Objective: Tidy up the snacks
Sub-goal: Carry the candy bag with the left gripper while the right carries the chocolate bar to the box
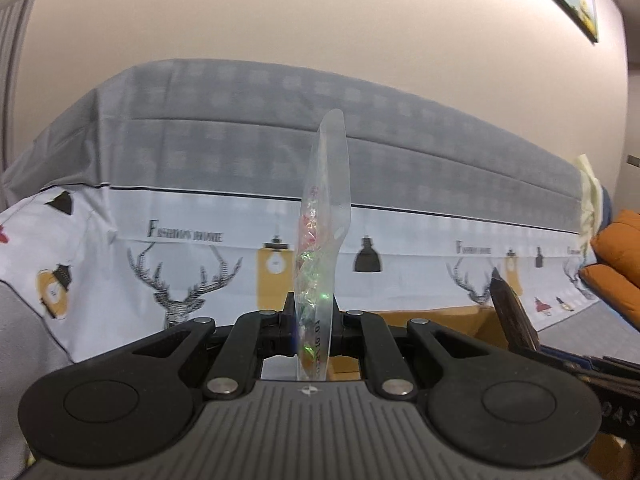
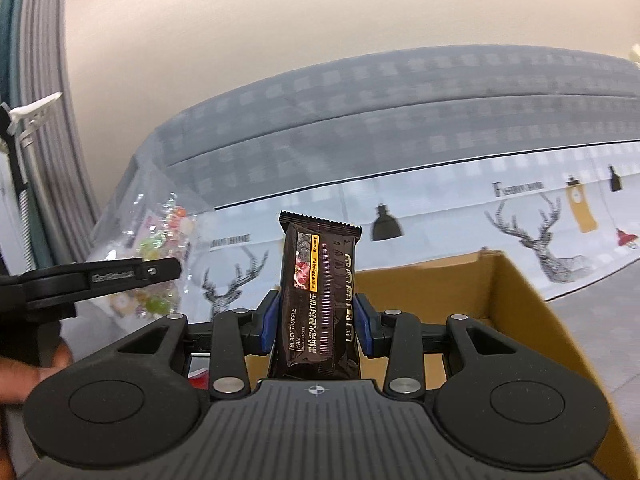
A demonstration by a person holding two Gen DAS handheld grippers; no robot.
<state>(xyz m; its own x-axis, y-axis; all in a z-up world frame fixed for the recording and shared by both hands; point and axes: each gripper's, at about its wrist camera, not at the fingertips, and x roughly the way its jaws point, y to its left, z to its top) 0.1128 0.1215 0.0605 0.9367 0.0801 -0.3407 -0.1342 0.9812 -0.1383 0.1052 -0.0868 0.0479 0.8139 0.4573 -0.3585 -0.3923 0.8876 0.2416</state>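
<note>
Clear candy bag point(image 1: 324, 216) being pinched edge-on by left gripper point(image 1: 314, 320), jaws nearly shut. Right gripper point(image 2: 316, 320) clamping cracker pack point(image 2: 318, 296) upright, near box point(image 2: 516, 292), probably destination. Keeping both level, lowering one at a time.

Clear candy bag point(image 1: 320, 248) with multicoloured sweets, dark brown cracker packet point(image 2: 320, 300), deer-print grey-and-white cloth point(image 1: 180, 272)
</note>
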